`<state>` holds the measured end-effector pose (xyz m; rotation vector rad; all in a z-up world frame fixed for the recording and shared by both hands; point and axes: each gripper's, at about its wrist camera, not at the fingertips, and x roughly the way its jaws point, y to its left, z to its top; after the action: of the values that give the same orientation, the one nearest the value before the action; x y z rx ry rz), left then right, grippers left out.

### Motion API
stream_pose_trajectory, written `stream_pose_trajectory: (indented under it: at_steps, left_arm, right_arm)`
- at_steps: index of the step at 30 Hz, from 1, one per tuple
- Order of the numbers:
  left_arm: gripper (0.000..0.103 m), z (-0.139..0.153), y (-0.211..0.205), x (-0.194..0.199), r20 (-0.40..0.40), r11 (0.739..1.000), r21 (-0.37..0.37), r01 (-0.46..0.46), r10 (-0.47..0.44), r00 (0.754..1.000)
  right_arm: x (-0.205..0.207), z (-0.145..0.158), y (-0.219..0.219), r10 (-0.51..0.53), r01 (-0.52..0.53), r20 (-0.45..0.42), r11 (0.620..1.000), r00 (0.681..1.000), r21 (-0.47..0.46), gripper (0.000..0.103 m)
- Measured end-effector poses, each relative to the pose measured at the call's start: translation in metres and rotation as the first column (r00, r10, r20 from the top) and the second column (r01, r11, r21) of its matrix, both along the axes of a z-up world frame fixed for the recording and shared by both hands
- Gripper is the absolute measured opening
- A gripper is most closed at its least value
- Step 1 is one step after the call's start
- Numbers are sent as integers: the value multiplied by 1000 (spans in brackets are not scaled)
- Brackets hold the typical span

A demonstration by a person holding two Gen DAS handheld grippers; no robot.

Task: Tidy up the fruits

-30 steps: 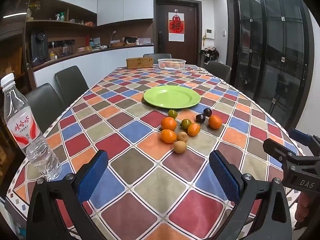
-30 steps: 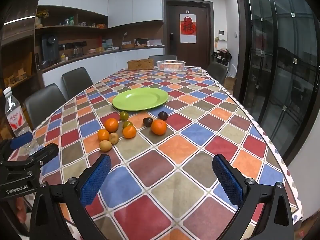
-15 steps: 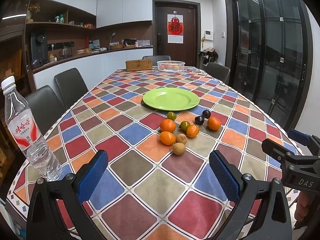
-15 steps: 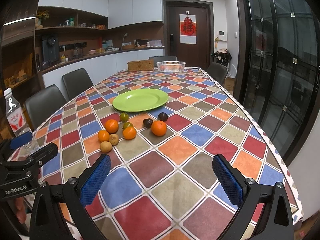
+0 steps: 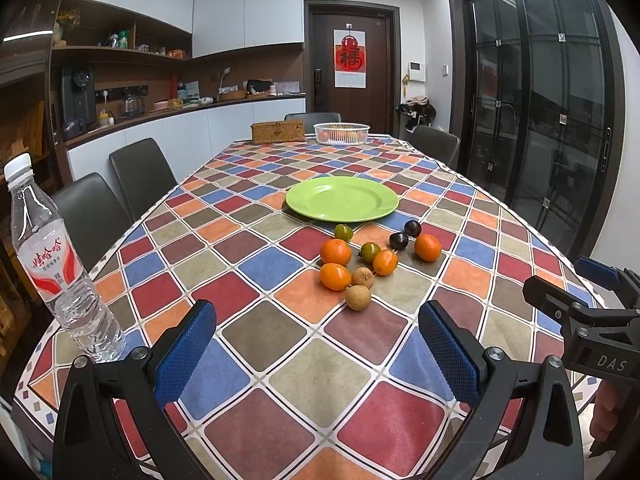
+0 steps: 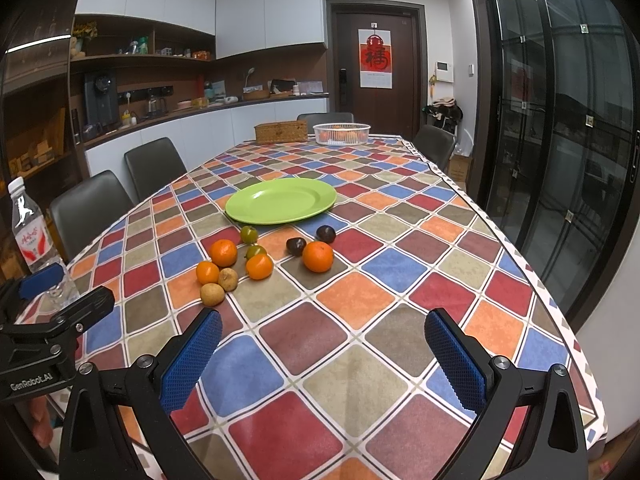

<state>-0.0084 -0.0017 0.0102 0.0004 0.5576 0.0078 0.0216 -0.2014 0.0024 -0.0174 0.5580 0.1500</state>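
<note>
An empty green plate (image 5: 342, 199) (image 6: 281, 200) lies mid-table. Just in front of it sits a loose cluster of small fruits: several oranges (image 5: 335, 251) (image 6: 317, 256), two green ones (image 5: 343, 232) (image 6: 248, 234), two dark plums (image 5: 399, 241) (image 6: 296, 246) and two brown longans (image 5: 358, 297) (image 6: 212, 294). My left gripper (image 5: 318, 350) is open and empty, held near the table's front edge, short of the fruits. My right gripper (image 6: 324, 354) is open and empty, to the right of the cluster. Each gripper shows at the edge of the other's view.
A water bottle (image 5: 56, 272) stands at the near left corner. A white basket (image 5: 341, 133) and a wicker box (image 5: 277, 131) stand at the far end. Dark chairs (image 5: 142, 172) line the left side. The checkered tablecloth (image 5: 256, 264) covers the table.
Both grippers have drifted slightly; the view of the fruits has shifted a little. Nothing was taken hold of and the fruits have not moved.
</note>
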Motion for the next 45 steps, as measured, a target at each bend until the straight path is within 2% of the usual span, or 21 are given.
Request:
stream_pose_trajectory:
  at_steps: [25, 32, 45]
  left_arm:
    - [103, -1, -1, 0, 3, 1000, 2, -1, 1, 1000]
    - [103, 1, -1, 1, -5, 1000, 2, 4, -4, 1000]
    - [102, -9, 0, 12, -3, 999, 39, 8, -8, 1000]
  right_arm:
    - [2, -6, -1, 0, 0, 1, 1000, 1000, 1, 102]
    - [-1, 3, 4, 6, -6, -6, 1000, 1000, -3, 102]
    - [13, -15, 10, 66, -67, -18, 997, 998, -44, 102]
